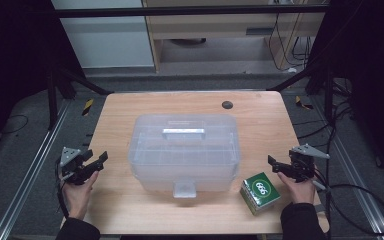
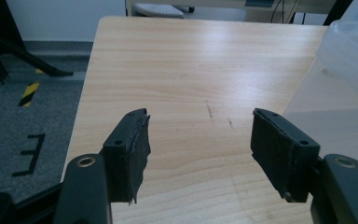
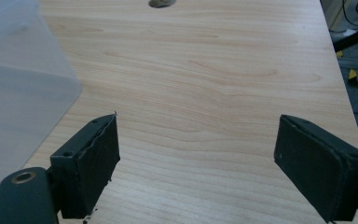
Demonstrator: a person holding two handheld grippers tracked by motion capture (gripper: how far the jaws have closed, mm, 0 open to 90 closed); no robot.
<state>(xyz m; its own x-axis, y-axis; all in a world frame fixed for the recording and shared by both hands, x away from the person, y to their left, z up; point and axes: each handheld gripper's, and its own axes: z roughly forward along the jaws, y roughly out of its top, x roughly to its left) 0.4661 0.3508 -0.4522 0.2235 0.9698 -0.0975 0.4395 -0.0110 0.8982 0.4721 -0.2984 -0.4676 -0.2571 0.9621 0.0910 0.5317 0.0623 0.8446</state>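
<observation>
Wooden table (image 1: 130, 210) in a dark rig: your left gripper (image 1: 96, 161) and right gripper (image 1: 275, 164) sit wide open and empty, so bring them in level on the short ends of the clear lidded bin (image 1: 184, 150) at frame centre, long axis left-right, latch toward bottom edge, green box (image 1: 260, 192) lower right.
</observation>
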